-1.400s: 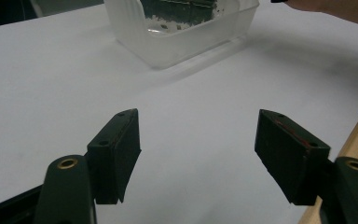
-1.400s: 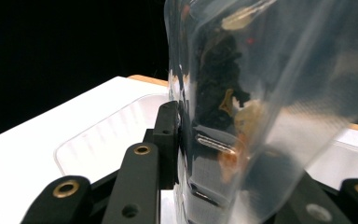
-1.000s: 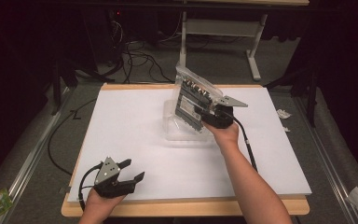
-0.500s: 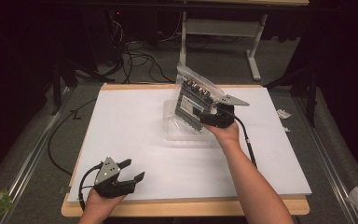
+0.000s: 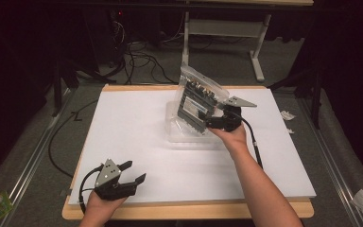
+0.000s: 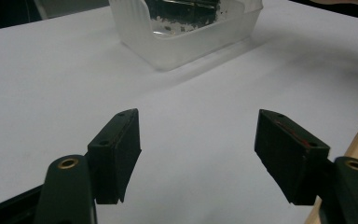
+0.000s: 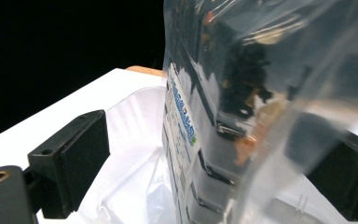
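A: Report the state of the left gripper [image 5: 131, 173].

B: It sits at the near-left corner of the bench [image 5: 123, 123], held in a hand. Jaws spread wide apart, nothing between them, just above the white surface.

A: And the right gripper [image 5: 209, 122]?

B: It is at the near right edge of the clear plastic tray [image 5: 177, 135], mid-bench. A transparent bag [image 5: 198, 99] holding a dark circuit board stands tilted in the tray, between the jaws. In the right gripper view the left jaw stands clear of the bag; whether the jaws clamp it cannot be determined.

A: Tray position relative to the left gripper?

B: Well apart, ahead of it.
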`<state>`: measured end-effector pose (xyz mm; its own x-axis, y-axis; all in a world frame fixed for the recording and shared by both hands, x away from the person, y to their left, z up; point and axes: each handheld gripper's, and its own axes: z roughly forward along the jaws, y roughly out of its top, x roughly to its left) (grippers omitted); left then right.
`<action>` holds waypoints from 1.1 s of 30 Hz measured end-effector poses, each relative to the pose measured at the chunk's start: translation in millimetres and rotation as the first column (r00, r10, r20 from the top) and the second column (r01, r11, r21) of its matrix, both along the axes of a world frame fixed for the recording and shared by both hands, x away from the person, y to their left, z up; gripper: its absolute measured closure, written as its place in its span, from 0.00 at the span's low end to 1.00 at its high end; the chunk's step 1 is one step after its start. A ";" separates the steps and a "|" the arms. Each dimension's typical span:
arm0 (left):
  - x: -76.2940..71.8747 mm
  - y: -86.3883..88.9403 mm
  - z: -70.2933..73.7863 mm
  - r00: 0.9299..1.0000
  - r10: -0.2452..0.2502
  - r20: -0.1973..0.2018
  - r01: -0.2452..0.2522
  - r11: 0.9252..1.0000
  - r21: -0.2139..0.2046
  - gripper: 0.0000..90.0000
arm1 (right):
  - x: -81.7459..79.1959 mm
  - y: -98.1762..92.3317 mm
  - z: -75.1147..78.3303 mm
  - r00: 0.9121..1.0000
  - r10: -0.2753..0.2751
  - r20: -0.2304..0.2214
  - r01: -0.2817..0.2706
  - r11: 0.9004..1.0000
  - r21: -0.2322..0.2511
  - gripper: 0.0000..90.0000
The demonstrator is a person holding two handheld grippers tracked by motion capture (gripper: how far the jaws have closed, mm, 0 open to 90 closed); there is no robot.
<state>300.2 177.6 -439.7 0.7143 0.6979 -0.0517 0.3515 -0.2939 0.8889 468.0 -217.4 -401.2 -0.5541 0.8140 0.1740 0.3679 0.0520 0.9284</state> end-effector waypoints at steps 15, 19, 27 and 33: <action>0.3 -0.7 -0.9 1.000 0.006 0.004 -0.006 1.000 0.008 0.35 | -28.0 -22.7 9.4 1.000 0.015 0.019 -0.015 1.000 0.011 0.06; 0.0 -1.2 -1.2 1.000 0.008 0.005 -0.008 1.000 0.010 0.35 | -41.3 -32.5 10.8 0.999 0.020 0.028 -0.020 1.000 0.005 0.06; -0.3 -2.0 -1.7 1.000 0.013 0.006 -0.013 1.000 0.015 0.34 | -79.7 -55.6 8.8 0.999 0.003 0.051 -0.001 1.000 -0.031 0.05; -1.9 -2.6 -1.7 1.000 0.009 0.014 -0.009 1.000 0.022 0.34 | -119.6 -76.3 0.7 0.999 -0.012 0.050 0.014 0.999 -0.044 0.05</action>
<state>298.3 174.9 -441.4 0.7088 0.7049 -0.0263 0.3413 -0.3101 0.8873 348.4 -293.7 -400.5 -0.5504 0.8276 0.1098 0.3219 0.0890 0.9426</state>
